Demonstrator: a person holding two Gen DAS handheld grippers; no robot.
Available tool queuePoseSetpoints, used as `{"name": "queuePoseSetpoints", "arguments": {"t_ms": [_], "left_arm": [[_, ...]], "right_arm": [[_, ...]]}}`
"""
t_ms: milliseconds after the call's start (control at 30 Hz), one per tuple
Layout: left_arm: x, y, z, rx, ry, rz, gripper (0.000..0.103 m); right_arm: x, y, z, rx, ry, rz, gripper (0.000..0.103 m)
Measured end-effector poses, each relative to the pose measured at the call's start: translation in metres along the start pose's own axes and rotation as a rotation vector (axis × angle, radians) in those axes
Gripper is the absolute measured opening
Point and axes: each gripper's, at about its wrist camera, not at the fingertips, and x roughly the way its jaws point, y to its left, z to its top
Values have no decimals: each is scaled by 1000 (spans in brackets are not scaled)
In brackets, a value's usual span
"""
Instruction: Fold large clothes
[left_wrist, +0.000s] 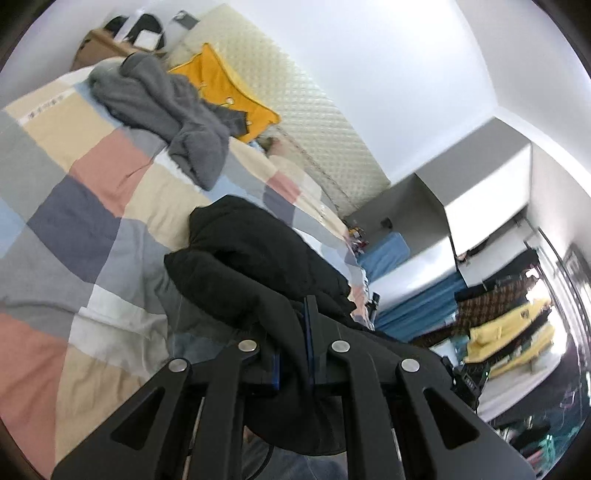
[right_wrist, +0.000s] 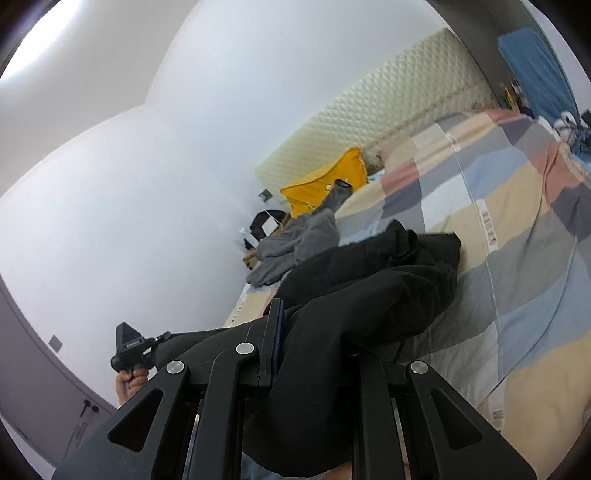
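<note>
garment (left_wrist: 258, 258) on bed (left_wrist: 92, 206) | sweater (left_wrist: 166, 110) behind | cushion (left_wrist: 221, 85) at headboard (left_wrist: 314, 110)

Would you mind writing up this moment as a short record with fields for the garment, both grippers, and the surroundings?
garment: black garment, bunched, one end lifted, the rest trailing on the patchwork bedspread
left gripper: left gripper shut on the black fabric
right gripper: right gripper shut on the same garment
other clothes: grey fleece crumpled farther up the bed, partly over a yellow pillow
backdrop: cream quilted headboard against a white wall
fold status: not yet folded
</note>
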Motion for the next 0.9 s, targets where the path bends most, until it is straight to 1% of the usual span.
{"name": "queuePoseSetpoints", "arguments": {"t_ms": [67, 167, 233, 300, 400, 500, 700, 767, 867, 900], "left_arm": [[-8, -9, 2, 24, 3, -14, 9], [-13, -18, 10, 36, 3, -29, 9], [-4, -22, 17, 44, 21, -24, 10], [5, -23, 24, 64, 35, -3, 10], [17, -20, 36, 48, 60, -5, 11], [33, -12, 54, 9, 77, 0, 13], [75, 2, 96, -37, 123, 51, 13], [91, 7, 109, -28, 127, 77, 13], [127, 15, 131, -6, 124, 153, 13], [143, 18, 138, 8, 128, 200, 13]], "right_arm": [[-10, 8, 4, -1, 4, 1, 12], [-10, 8, 12, 17, 26, -12, 12], [-6, 4, 20, 31, 35, -36, 12], [3, -6, 29, 64, 40, -44, 12], [17, -22, 45, 112, 35, -56, 12], [34, -38, 60, 158, 36, -72, 12], [90, -79, 102, 254, 42, -134, 12], [115, -98, 116, 287, 43, -157, 12], [152, -124, 131, 334, 53, -202, 12], [169, -134, 137, 337, 66, -233, 12]]}}
